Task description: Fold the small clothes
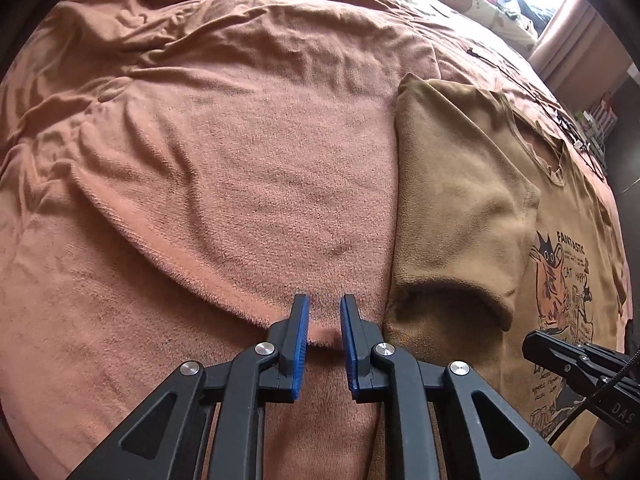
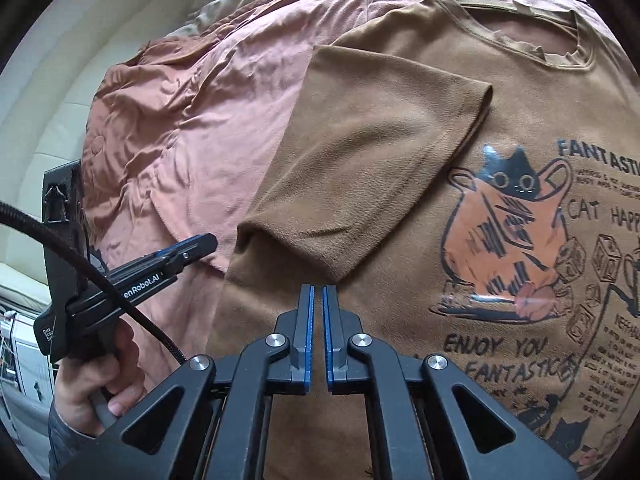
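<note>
On the bed (image 1: 200, 160) | left tongs (image 1: 324, 320) nearly clenched on blanket (image 1: 324, 334), right tongs (image 2: 319, 304) clenched, possibly empty | risk: blanket lifts instead of shirt (image 2: 400, 160).

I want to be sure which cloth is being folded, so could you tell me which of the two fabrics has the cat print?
The brown T-shirt bears the cat drawing and lettering; the pink-orange blanket beneath it is plain.
</note>
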Demonstrator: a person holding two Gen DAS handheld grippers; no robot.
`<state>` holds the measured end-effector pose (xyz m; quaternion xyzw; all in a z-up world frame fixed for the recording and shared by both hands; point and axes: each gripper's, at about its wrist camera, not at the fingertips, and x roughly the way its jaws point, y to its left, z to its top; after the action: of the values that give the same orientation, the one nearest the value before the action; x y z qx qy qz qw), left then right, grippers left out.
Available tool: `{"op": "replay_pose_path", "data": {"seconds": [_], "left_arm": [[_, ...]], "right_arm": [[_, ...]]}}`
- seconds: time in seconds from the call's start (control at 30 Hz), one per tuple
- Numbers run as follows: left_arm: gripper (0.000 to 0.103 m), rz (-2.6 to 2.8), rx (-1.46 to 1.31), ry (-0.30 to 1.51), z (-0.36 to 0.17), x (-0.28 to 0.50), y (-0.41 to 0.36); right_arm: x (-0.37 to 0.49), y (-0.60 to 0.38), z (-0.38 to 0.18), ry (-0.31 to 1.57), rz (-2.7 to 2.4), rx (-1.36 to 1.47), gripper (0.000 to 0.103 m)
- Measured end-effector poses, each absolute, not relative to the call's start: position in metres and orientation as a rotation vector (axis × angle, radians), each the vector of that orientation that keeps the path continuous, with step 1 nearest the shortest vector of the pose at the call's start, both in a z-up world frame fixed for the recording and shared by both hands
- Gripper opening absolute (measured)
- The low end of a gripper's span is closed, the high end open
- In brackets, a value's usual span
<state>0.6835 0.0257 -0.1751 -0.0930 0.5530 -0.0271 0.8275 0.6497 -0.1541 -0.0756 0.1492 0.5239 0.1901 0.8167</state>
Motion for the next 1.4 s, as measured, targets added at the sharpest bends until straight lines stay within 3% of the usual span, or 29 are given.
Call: {"op": "replay_pose_path", "data": {"seconds": [0.1,0.17,0.23,0.3,0.87,1.4], "left_arm": [[0.018,-0.076,-0.208,1.152,-0.165,0.682,0.027],[0.018,-0.082,-0.211,1.135,-0.156,0.681,0.027],[0.018,-0.091,-0.214,1.114,-0.149,0.681,0.024],[0.018,-0.110,-0.217,1.098,-0.144,0.682,0.020],[0.018,-0.218,-0.013,1.151,-0.183,0.699,-0.056],[0.018,-0.307,0.005,1.162,-0.183,0.702,-0.099]], "right_arm": [[0.642,-0.166,-0.064,1.082,0.372,0.325,0.003],[0.640,-0.173,-0.056,1.063,0.342,0.316,0.014],[0.637,-0.182,-0.046,1.016,0.315,0.320,0.044],[0.635,-0.186,-0.039,0.977,0.304,0.322,0.051],[0.649,-0.196,-0.051,0.966,0.254,0.307,0.051],[0.635,-0.242,-0.047,0.936,0.200,0.341,0.051]]}}
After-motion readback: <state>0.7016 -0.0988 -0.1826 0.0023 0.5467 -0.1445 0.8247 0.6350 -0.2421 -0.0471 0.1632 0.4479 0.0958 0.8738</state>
